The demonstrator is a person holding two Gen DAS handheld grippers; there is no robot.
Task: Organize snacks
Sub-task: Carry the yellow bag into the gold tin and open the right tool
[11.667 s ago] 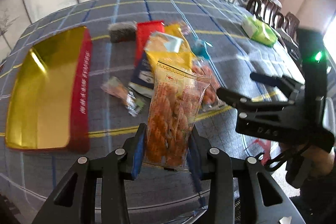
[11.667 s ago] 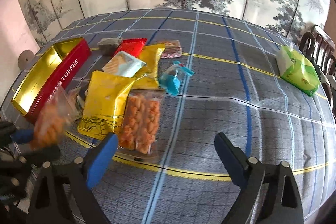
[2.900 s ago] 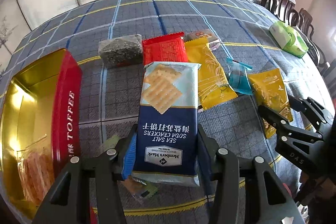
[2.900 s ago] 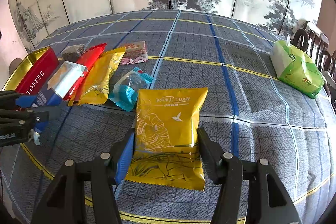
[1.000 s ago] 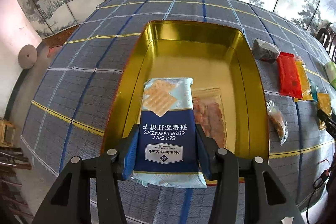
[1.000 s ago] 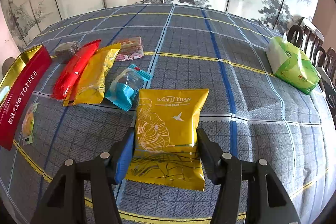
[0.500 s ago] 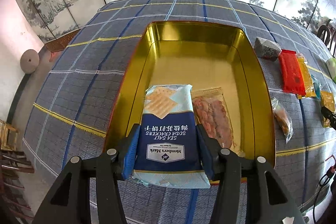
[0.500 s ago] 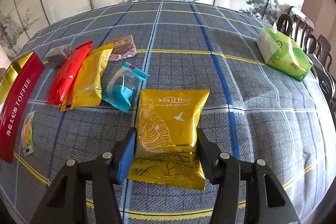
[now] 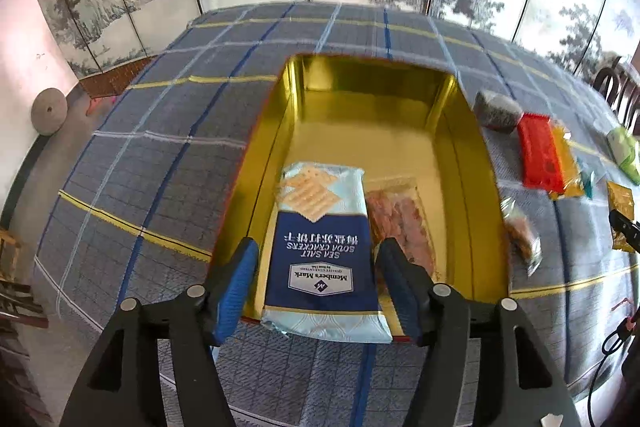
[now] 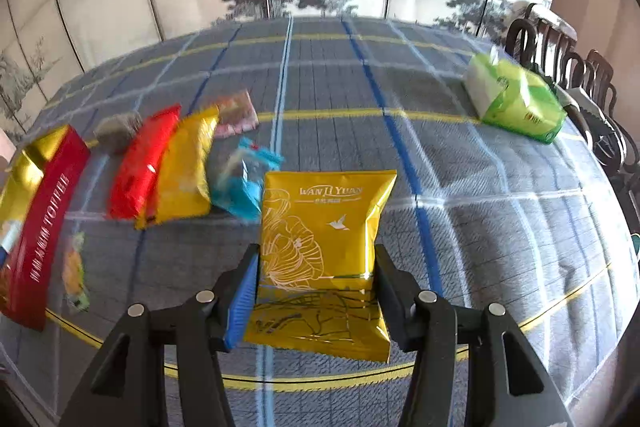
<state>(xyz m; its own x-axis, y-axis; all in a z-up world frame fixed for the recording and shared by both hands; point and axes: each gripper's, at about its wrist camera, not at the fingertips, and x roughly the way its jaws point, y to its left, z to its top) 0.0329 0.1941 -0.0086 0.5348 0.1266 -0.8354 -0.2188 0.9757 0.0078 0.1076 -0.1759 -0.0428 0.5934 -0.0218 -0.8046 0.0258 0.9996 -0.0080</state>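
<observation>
My left gripper [image 9: 320,279] is open over the near end of the gold-lined toffee tin [image 9: 472,155]. The blue soda cracker pack [image 9: 320,251] lies between its fingers with a gap on each side, its near end on the tin's front rim. A clear bag of orange twists [image 9: 404,223] lies in the tin beside it. My right gripper [image 10: 316,291] is shut on a yellow snack bag [image 10: 320,243], held above the table. The tin's red side [image 10: 44,219] shows at the left of the right wrist view.
On the plaid cloth lie a red pack [image 10: 140,167], a yellow pack [image 10: 184,171], a blue-and-clear packet [image 10: 244,183], a dark seed packet [image 10: 118,133], a pink-wrapped packet [image 10: 236,115] and a small orange packet [image 10: 76,275]. A green tissue pack [image 10: 516,103] sits far right near dark chairs [image 10: 560,63].
My left gripper's fingers have opened away from the cracker pack, which now rests in the tin. My right gripper has swung slightly with the yellow bag still held.
</observation>
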